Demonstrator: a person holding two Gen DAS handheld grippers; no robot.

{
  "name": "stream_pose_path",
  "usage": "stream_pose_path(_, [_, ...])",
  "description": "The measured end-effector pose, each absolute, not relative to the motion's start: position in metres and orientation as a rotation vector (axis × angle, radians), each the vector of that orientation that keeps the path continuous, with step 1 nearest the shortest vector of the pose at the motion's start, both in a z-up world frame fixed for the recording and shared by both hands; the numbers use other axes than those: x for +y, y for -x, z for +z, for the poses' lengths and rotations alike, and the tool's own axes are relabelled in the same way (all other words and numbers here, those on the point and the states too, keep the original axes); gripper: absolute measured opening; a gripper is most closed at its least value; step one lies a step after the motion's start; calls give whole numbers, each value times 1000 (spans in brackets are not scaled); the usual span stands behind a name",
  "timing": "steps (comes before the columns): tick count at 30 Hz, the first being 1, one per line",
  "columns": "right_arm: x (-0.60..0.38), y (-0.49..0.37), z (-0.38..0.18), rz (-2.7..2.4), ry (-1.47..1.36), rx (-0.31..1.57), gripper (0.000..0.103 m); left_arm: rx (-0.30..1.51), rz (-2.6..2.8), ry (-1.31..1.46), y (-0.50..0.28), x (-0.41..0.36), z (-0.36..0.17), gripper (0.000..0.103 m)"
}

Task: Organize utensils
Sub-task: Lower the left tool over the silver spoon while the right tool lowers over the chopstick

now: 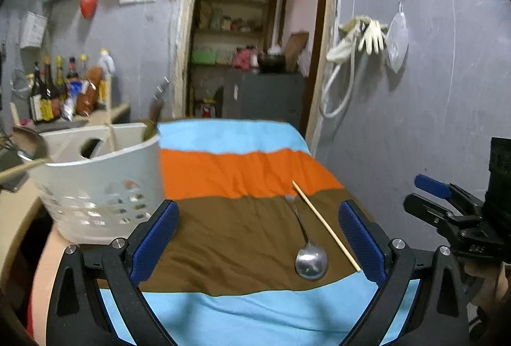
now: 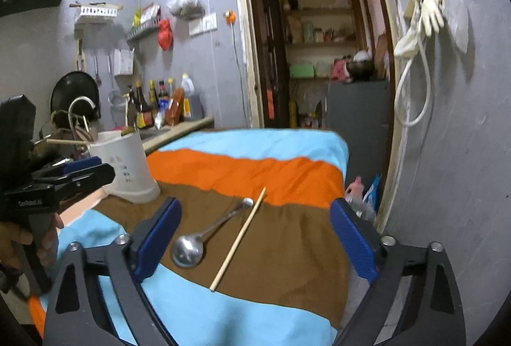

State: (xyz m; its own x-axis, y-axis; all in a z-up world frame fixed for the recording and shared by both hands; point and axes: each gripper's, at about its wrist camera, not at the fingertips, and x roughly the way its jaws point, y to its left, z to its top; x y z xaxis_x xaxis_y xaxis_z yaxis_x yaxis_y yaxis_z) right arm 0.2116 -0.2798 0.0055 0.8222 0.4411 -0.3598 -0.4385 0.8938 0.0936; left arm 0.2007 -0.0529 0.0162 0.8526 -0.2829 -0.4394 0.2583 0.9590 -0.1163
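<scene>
A metal spoon and a single wooden chopstick lie side by side on the brown band of a striped cloth. A white perforated utensil holder with several utensils in it stands at the cloth's left edge. My left gripper is open and empty above the cloth, with the spoon between its fingers. My right gripper is open and empty, with the spoon and chopstick between its fingers; the holder is to its far left. The right gripper also shows in the left wrist view, and the left gripper in the right wrist view.
A counter with sauce bottles stands behind the holder. A doorway opens to a pantry beyond the table. A grey wall with hanging gloves runs close on the right. Bags lie past the table's right edge.
</scene>
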Motion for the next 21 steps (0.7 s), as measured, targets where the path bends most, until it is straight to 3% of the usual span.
stream_pose_path(5, [-278, -234, -6, 497, -16, 485, 66, 574, -355, 64, -230, -58, 7, 95])
stream_pose_path(11, [-276, -256, -18, 511, -19, 585, 50, 714, -453, 84, -264, -63, -3, 68])
stream_pose_path(21, [-274, -278, -31, 530, -25, 680, 39, 920, -590, 137, -313, -72, -20, 33])
